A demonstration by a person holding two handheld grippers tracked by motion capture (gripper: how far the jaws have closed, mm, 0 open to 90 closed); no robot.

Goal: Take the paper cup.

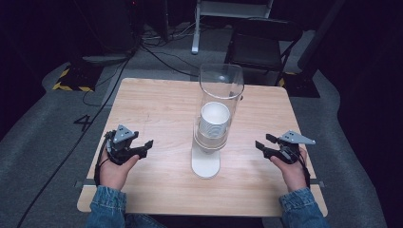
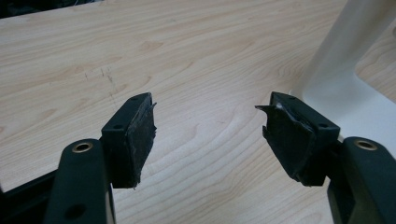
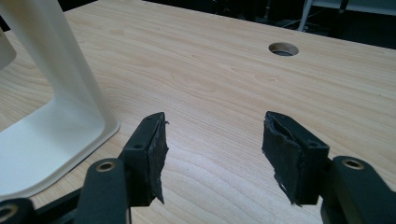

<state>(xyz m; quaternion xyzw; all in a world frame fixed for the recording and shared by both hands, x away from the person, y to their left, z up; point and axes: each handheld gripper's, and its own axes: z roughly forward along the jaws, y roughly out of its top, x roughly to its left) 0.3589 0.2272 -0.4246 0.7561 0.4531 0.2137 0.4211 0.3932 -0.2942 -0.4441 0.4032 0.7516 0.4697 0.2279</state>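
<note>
A clear tube dispenser (image 1: 219, 102) holding a stack of white paper cups (image 1: 215, 119) stands on a white stand (image 1: 206, 164) in the middle of the wooden table (image 1: 157, 109). My left gripper (image 1: 146, 146) rests open at the table's left, a hand's width from the stand, nothing between its jaws. My right gripper (image 1: 264, 141) rests open at the right, pointing at the dispenser, also empty. In the left gripper view my left gripper (image 2: 210, 135) faces bare wood with the stand (image 2: 341, 88) at right. In the right gripper view my right gripper (image 3: 215, 149) has the stand (image 3: 56, 126) at left.
A round cable hole (image 3: 283, 48) sits in the table top near its far right edge. Beyond the table stand a black chair (image 1: 259, 45), a white desk leg (image 1: 196, 28) and cables on the grey floor.
</note>
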